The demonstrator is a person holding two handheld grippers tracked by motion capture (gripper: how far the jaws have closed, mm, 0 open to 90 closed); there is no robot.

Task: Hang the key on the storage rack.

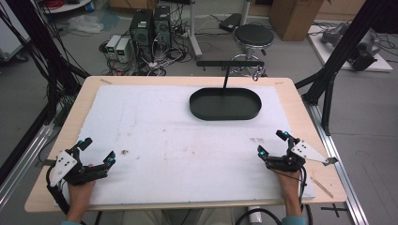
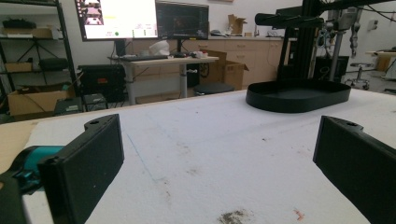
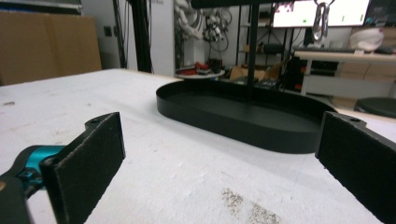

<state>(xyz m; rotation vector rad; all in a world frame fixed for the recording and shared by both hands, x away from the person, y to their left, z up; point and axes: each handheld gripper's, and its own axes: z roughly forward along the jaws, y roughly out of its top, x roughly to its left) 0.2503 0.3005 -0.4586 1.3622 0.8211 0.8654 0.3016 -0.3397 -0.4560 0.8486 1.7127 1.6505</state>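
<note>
White sheet (image 1: 178,140) covers the table (image 1: 300,108) in the high view; the black tray (image 1: 225,104) sits upper centre, with the left gripper (image 1: 97,151) lower left and the right gripper (image 1: 272,143) lower right, well apart from it.

Left gripper view: jaws spread, tray (image 2: 299,95) upper right.

Right gripper view: jaws spread, tray (image 3: 243,116) centre.

Black tray (image 1: 225,112) on stained white mat (image 1: 155,140).

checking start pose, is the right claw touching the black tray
Apart. The high view shows bare white mat between the right claw and the black tray.
</note>
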